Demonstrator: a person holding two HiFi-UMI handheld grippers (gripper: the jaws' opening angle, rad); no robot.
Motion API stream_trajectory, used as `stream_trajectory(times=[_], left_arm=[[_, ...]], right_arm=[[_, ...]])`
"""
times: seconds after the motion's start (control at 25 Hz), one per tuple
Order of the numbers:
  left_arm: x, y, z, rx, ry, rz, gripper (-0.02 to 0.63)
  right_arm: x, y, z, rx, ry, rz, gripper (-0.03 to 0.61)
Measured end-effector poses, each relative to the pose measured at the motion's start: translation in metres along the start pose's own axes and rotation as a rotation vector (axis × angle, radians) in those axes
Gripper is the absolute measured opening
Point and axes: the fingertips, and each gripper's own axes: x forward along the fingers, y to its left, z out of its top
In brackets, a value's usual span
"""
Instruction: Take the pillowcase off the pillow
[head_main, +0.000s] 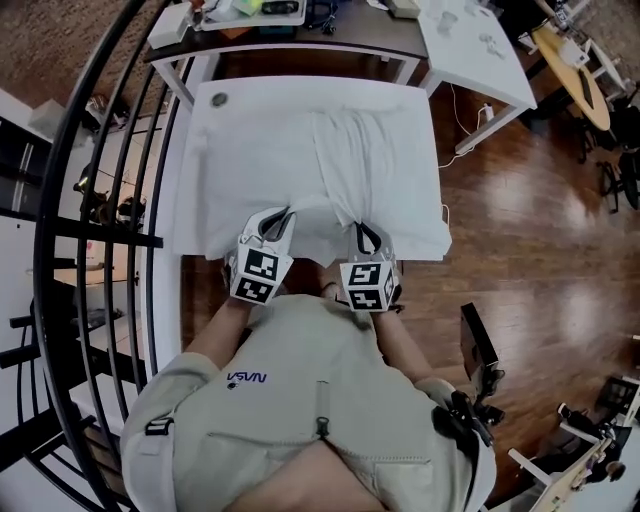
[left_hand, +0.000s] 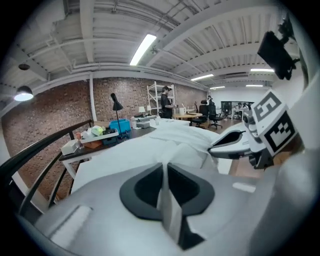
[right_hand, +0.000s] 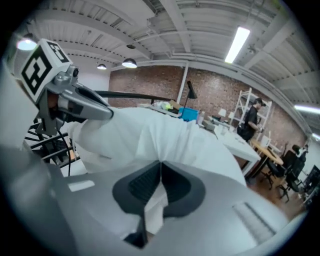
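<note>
A white pillow in its white pillowcase (head_main: 372, 170) lies on a white table (head_main: 215, 185), creased lengthwise down its middle. Both grippers sit at the pillow's near edge, close to my body. My left gripper (head_main: 283, 216) is shut, and a thin fold of white pillowcase cloth (left_hand: 165, 192) stands pinched between its dark pads (left_hand: 142, 187). My right gripper (head_main: 366, 233) is shut too, holding the pillowcase hem (right_hand: 156, 207) between its pads (right_hand: 142, 187). Each gripper shows in the other's view: the right gripper (left_hand: 226, 145) and the left gripper (right_hand: 100, 111).
A black curved railing (head_main: 110, 200) runs along the left. A cluttered desk (head_main: 250, 15) stands behind the table, and a white table (head_main: 470, 50) at the back right. Wooden floor (head_main: 530, 220) lies to the right. A person (left_hand: 165, 100) stands far off.
</note>
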Motion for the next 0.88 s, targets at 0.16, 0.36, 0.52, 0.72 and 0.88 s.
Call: stream_trajectory(times=[0.16, 0.36, 0.52, 0.72, 0.88], left_arm=[[-0.016, 0.027, 0.024, -0.037, -0.064, 0.031, 0.029], [-0.02, 0.037, 0.009, -0.114, -0.069, 0.018, 0.025], [-0.016, 0.026, -0.03, -0.187, -0.017, -0.013, 0.018], [-0.008, 0.013, -0.064, -0.223, 0.032, -0.048, 0.018], [-0.004, 0.01, -0.066, -0.203, 0.042, -0.035, 0.02]], right_arm=[[-0.01, -0.029, 0.015, -0.039, -0.024, -0.102, 0.012], [-0.011, -0.053, -0.012, 0.001, 0.031, -0.138, 0.012], [-0.002, -0.043, -0.051, 0.075, 0.121, -0.107, 0.012], [0.009, -0.032, -0.082, 0.184, 0.191, -0.057, 0.012], [0.008, -0.029, -0.082, 0.195, 0.182, -0.034, 0.014]])
